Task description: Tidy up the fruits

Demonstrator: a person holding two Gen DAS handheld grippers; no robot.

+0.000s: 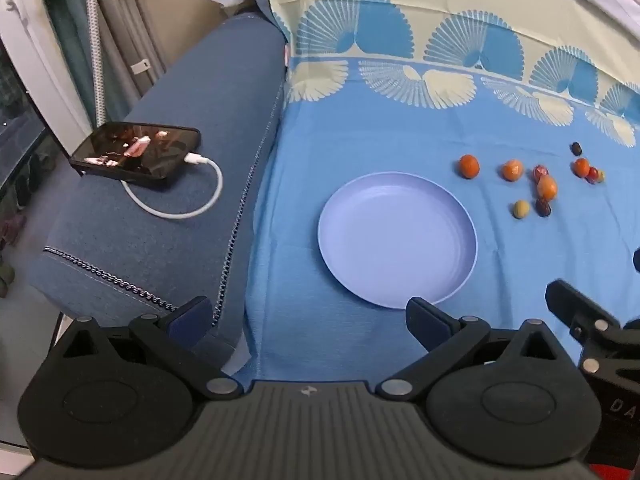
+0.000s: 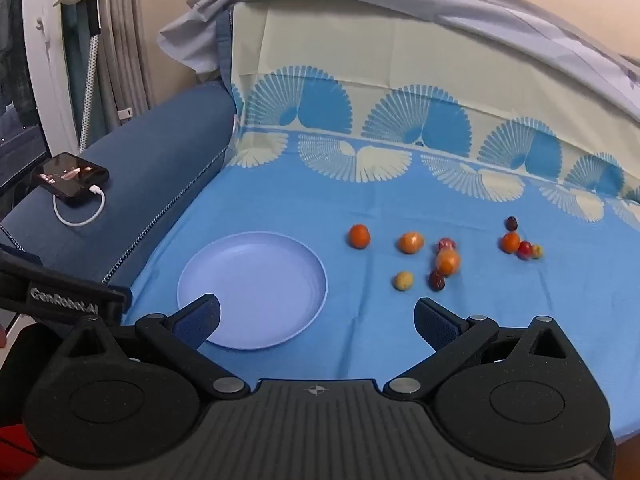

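Your left gripper [image 1: 308, 316] and right gripper [image 2: 318, 316] both hang wide-jawed, holding nothing. The plate [image 2: 192, 280] lies near the sofa arm [image 2: 160, 160]; the fruits [image 2: 448, 261] lie scattered right of it on open blue cloth [image 2: 360, 360].

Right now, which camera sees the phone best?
The left wrist view. There the phone sits large on the blue sofa arm, with its lit screen and white charging cable plain to see. In the right wrist view the same phone is much smaller, off at the left edge.
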